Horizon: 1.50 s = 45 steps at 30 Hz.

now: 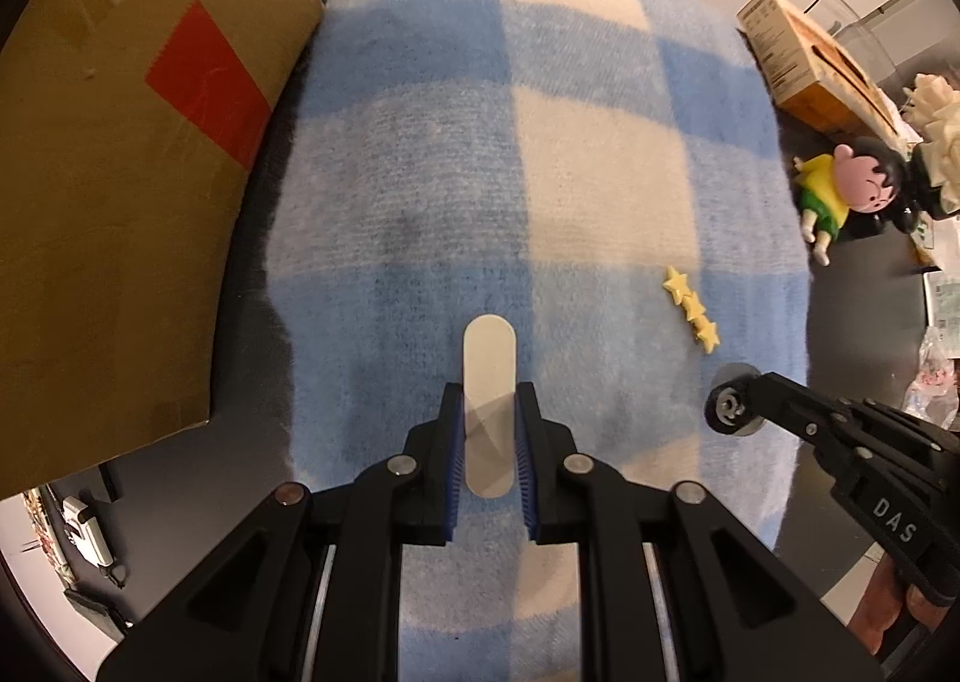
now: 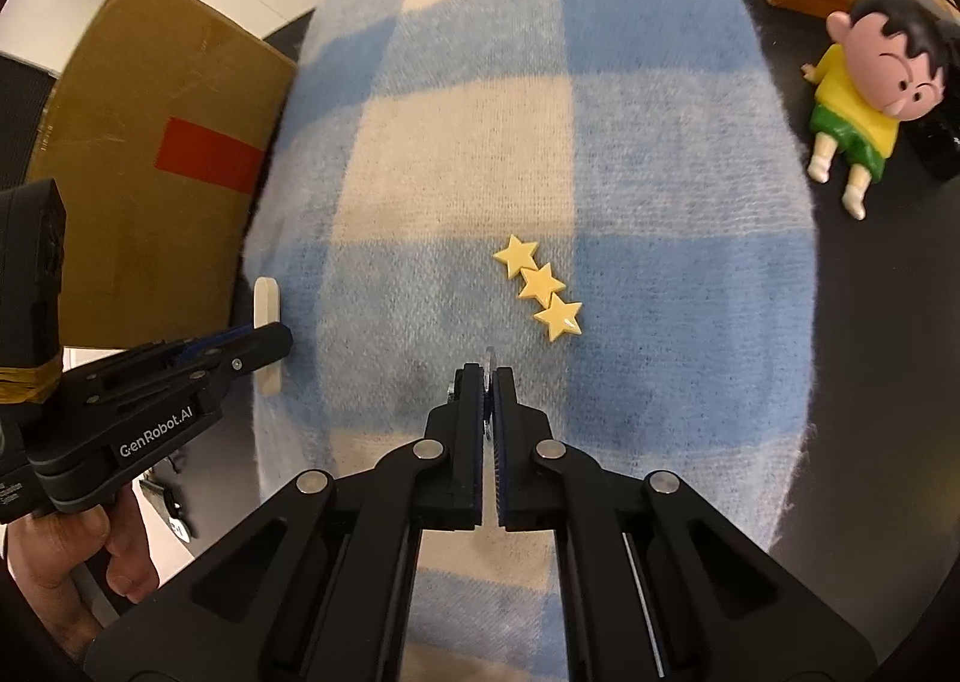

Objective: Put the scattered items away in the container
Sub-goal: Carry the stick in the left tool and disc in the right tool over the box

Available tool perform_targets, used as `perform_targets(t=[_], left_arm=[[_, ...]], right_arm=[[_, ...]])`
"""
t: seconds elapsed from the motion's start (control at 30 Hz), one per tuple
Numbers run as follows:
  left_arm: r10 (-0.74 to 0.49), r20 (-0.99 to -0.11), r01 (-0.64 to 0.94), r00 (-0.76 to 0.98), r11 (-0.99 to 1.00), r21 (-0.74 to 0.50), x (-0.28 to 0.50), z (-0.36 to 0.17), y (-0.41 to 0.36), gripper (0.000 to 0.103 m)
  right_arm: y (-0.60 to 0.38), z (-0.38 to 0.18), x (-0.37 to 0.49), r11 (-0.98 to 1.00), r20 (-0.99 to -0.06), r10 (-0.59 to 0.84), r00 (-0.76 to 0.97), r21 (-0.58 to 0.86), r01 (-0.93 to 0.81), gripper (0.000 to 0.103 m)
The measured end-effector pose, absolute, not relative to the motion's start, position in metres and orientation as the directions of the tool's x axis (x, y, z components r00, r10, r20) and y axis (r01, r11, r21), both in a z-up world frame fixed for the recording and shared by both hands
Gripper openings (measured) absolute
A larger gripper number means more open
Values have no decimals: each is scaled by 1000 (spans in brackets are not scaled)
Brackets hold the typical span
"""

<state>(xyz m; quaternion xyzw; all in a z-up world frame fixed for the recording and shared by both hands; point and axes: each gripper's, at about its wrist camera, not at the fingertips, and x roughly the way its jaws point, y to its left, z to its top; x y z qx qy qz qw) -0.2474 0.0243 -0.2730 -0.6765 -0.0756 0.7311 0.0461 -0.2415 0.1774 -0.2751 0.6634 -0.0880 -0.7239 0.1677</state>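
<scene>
My left gripper [image 1: 489, 400] is shut on a flat white oval stick [image 1: 489, 376] and holds it over the blue and cream checked cloth [image 1: 420, 142]; the stick also shows in the right wrist view [image 2: 266, 298]. My right gripper [image 2: 490, 376] is shut on a thin round metal disc [image 2: 490, 359], seen edge-on; in the left wrist view the disc [image 1: 733, 409] sits at that gripper's tip. A yellow three-star clip [image 2: 540, 286] lies on the cloth just beyond my right gripper. A brown cardboard box [image 1: 120, 172] with a red patch stands at the left.
A doll in yellow shirt and green shorts [image 2: 864, 100] lies on the dark table right of the cloth. A printed cardboard carton [image 1: 804, 64] and white clutter [image 1: 936, 124] sit at the far right.
</scene>
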Motion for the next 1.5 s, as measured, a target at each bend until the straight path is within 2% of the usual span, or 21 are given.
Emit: perform_targets(t=[0.2,0.57,0.63,0.83,1.23,1.5], left_arm=[[213,-972,30,-104,-976,-217,-241,-261,19,16],[196,-973,-6,-120,-980,-196,-234,-245,13,16],[158,-975,-38,-153,-987,-155,-230,-234,16,15],[177,-969,-4,-170,-984,-179,-222,-214,4,15],[172,-947,31,-270,-982,-187,-206,-160,-19,15],[193,-919,24,-345,-977,-214,-185,-120,-22,15]], right_arm=[[185,-272,-230,-925,-924,-374,-79,365,109,2],[179,-271,-226,-911,-909,-408,-84,399,103,2],[179,-270,-227,-909,-907,-412,-83,404,102,2],[181,-263,-229,-906,-903,-419,-93,409,105,2],[177,-212,-227,-904,-890,-422,-169,401,149,2],[166,-156,-209,-899,-870,-429,-246,383,212,2]])
